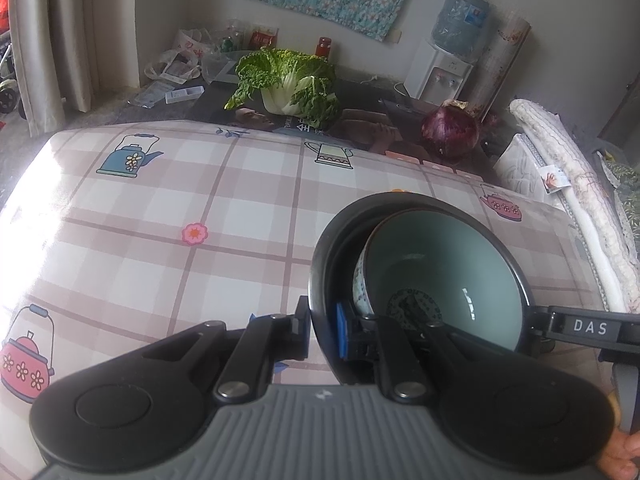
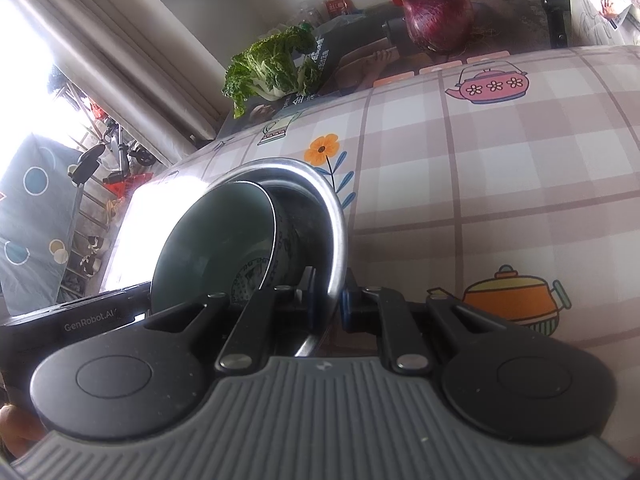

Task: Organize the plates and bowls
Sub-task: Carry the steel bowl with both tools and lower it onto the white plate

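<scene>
- Left side: the left gripper (image 1: 323, 330) is clenched on the near left rim of a wide metal bowl (image 1: 506, 248). One finger sits outside the wall and one inside, with a blue pad against the wall.
- Middle: the metal bowl sits low over a checked tablecloth (image 1: 200, 200) printed with teapots and flowers. A smaller pale green bowl (image 1: 432, 264) lies nested inside it, tipped so its patterned outer wall leans toward the left gripper's side. Whether the metal bowl rests on the cloth or hangs just above it cannot be told.
- Right side: the right gripper (image 2: 328, 300) is clenched on the opposite rim, one finger inside and one outside.
- Key relation: the two grips face each other across the bowl, so both hands are equally near and the load hangs between them; any lift probably needs both to rise together.
- Beyond the cloth: a cabbage (image 1: 286, 80) and a red onion (image 1: 450, 130), well apart from the bowls.
</scene>
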Demonstrator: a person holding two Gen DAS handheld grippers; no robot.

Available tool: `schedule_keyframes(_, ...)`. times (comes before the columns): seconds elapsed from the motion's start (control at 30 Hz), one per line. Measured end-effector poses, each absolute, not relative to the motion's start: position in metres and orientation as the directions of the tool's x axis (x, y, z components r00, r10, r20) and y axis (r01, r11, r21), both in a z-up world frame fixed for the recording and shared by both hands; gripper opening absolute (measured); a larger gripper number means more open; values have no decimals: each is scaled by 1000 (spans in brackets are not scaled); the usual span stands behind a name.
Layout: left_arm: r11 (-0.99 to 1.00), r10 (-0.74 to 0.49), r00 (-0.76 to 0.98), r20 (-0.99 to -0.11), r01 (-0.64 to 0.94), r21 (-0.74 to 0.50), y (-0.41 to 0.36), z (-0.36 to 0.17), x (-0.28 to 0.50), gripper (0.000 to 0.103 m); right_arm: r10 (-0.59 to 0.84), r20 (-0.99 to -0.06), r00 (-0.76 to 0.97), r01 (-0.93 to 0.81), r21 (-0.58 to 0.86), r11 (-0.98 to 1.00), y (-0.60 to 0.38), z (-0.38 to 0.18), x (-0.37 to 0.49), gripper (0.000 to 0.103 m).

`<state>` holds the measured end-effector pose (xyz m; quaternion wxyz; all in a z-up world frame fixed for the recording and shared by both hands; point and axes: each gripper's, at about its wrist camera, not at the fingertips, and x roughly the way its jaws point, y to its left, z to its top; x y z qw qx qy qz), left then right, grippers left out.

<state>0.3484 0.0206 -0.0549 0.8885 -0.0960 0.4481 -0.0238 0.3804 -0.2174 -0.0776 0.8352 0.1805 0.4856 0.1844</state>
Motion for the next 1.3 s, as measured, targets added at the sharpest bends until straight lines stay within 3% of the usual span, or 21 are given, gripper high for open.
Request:
schedule_keyframes(0.7, 972, -155, 659, -736, -33, -234, 33, 13, 246, 12, 483, -712, 509, -172, 466, 868, -215, 4, 280, 11)
schedule_keyframes(1.3, 969, -166, 563, -810, -60, -240, 31, -47, 173, 13, 449, -784, 429, -118, 444, 888, -211, -53, 185, 12)
